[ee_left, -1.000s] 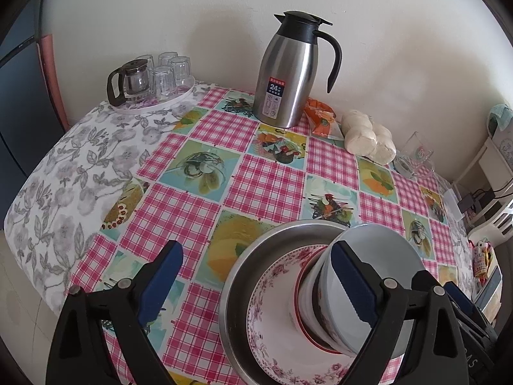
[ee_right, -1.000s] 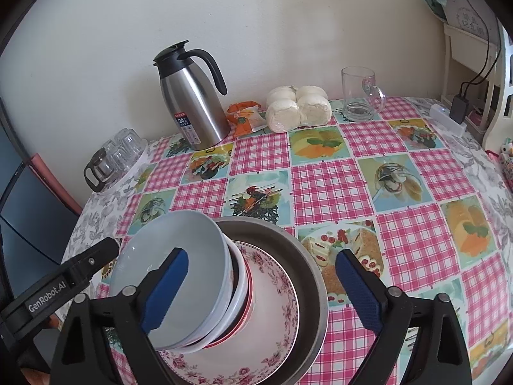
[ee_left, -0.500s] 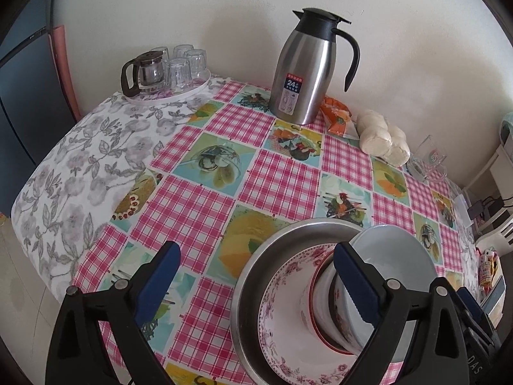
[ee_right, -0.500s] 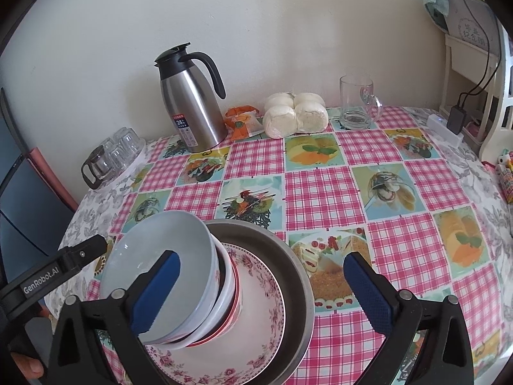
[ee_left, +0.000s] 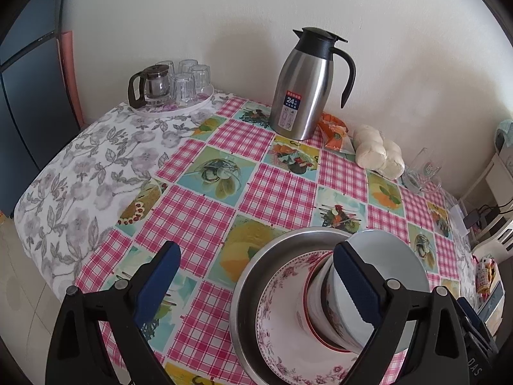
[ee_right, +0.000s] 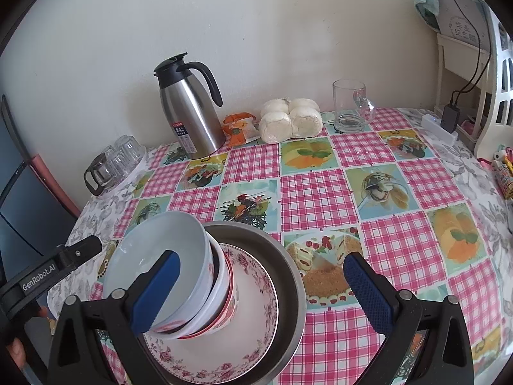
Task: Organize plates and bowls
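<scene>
Table [ee_left: 205, 211] with pink checked food-print cloth fills most of both views, grey floral cloth under it showing at frame left. Metal basin [ee_left: 253, 272] sits on the table at lower centre-right of the left wrist view, lower centre-left of the right wrist view [ee_right: 288, 272]. Inside it a floral-rim plate [ee_left: 282, 330] lies flat, and on the plate a stack of bowls [ee_left: 323, 308] leans tilted, at least 3 nested; top bowl pale white-blue, lower ones red-trimmed; seen in the right wrist view at lower left [ee_right: 179, 256]. Left gripper [ee_left: 256, 285] wide open, holding nothing; its right finger sits in front of the stack, contact cannot be told. Right gripper [ee_right: 259, 292] also wide open, gripping nothing; its left finger overlaps the top bowl, touching or not unclear. Steel thermos jug [ee_left: 301, 96] stands upright at upper centre near the wall, orange packet [ee_left: 335, 131] just right of it, then bagged white buns [ee_left: 378, 154]. Glass mug [ee_right: 351, 106] upper right in the right wrist view. Tray with glasses and small glass teapot [ee_left: 173, 83] upper left.
</scene>
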Available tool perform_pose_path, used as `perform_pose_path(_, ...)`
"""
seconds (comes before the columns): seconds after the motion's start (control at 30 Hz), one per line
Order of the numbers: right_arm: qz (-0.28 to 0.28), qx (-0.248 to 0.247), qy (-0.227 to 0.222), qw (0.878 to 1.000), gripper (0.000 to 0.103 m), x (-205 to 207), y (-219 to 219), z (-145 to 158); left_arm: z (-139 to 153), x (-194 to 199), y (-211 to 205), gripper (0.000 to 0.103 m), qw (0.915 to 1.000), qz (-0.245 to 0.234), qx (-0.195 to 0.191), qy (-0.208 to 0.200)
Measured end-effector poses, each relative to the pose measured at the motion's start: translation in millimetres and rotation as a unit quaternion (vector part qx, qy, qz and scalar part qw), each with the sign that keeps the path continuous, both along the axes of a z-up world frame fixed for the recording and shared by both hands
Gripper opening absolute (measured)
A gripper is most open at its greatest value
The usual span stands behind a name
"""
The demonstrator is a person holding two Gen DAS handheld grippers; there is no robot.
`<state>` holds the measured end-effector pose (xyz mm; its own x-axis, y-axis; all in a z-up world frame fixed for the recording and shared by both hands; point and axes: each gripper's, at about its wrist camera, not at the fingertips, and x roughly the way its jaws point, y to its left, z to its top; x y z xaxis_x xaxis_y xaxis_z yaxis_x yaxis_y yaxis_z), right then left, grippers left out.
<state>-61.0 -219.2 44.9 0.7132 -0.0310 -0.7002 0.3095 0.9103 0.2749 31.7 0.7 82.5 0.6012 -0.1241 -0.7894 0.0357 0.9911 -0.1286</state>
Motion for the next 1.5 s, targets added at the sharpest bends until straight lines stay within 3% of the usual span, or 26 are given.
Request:
perform_pose_path(0.1,-0.002,0.001,-0.002,1.0,0.103,-5.6,-1.6,-0.7,1.5,-4.7,-3.0,0.096,0.9999,-0.003,0.007,-0.01)
perform_pose_path(0.23,-0.002,0.004,-0.008,1.0,0.103,-12.4,-3.4,-0.6,6.2,-14.8,-8.3,0.096,0.9985,0.005,0.045,-0.03)
perform_pose_path(0.37,0.002,0.006,-0.02,1.0,0.103,-19.2,-3.1,2.3,9.9,-24.3,-7.7,0.096,0.9979,0.012,0.052,-0.038)
perform_pose_path(0.57,0.011,0.003,-0.02,1.0,0.103,-26.8,0.5,1.2,2.1,-33.5,-2.9,0.096,0.9979,0.027,0.058,-0.01)
perform_pose_path(0.83,0.032,-0.004,-0.016,0.999,0.103,-38.1,7.6,-0.6,-8.1,-48.3,1.6,0.096,0.9983,0.013,0.055,0.014)
perform_pose_path(1.5,0.061,-0.015,0.05,0.997,0.103,-48.1,16.4,-27.8,-45.1,-65.9,2.9,0.096,0.9918,-0.004,0.089,0.092)
